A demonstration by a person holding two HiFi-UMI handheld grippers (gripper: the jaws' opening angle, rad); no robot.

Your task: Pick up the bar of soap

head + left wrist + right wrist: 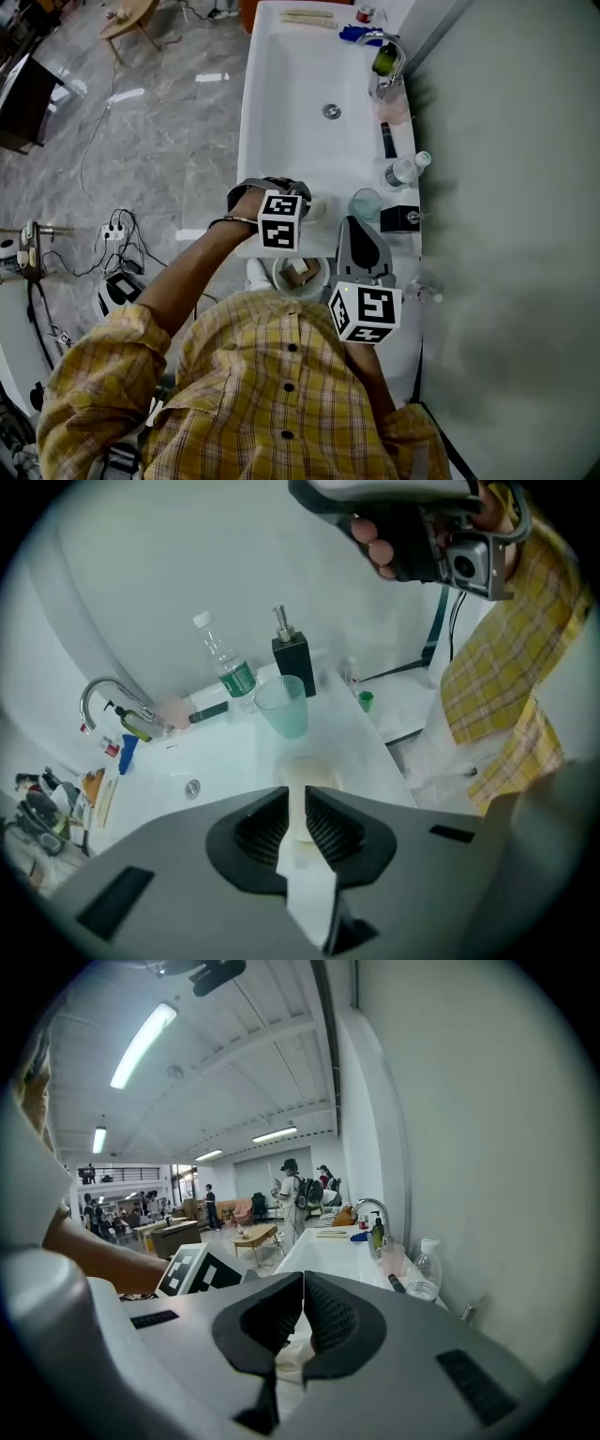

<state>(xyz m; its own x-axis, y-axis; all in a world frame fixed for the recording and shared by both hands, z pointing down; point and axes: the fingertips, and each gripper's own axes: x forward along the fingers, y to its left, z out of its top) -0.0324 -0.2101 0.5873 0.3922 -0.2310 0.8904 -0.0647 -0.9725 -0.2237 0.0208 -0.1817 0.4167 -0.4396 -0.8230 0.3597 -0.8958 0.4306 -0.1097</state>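
Jaws of the left gripper stand only a narrow slit apart. The bar of soap lies just beyond their tips, a pale cream oval lying on the white rim of the sink. The same cream colour also shows through the slit between the ribbed pads. I cannot tell if the pads touch the bar or only hang over it. The oval is clearly wider than the slit.

Further ahead of these jaws, past the soap, stands a light green cup. Behind the cup is a black dispenser, and to the left of it a clear water bottle. Far to the left of the jaws is the faucet.

In the head view the soap is at the tip of the left gripper, on the near corner of the sink.

Jaws of the right gripper are closed, tips together, with nothing between the pads. The soap is not before them. Ahead of them runs the sink counter, and the left gripper's marker cube is to their left.
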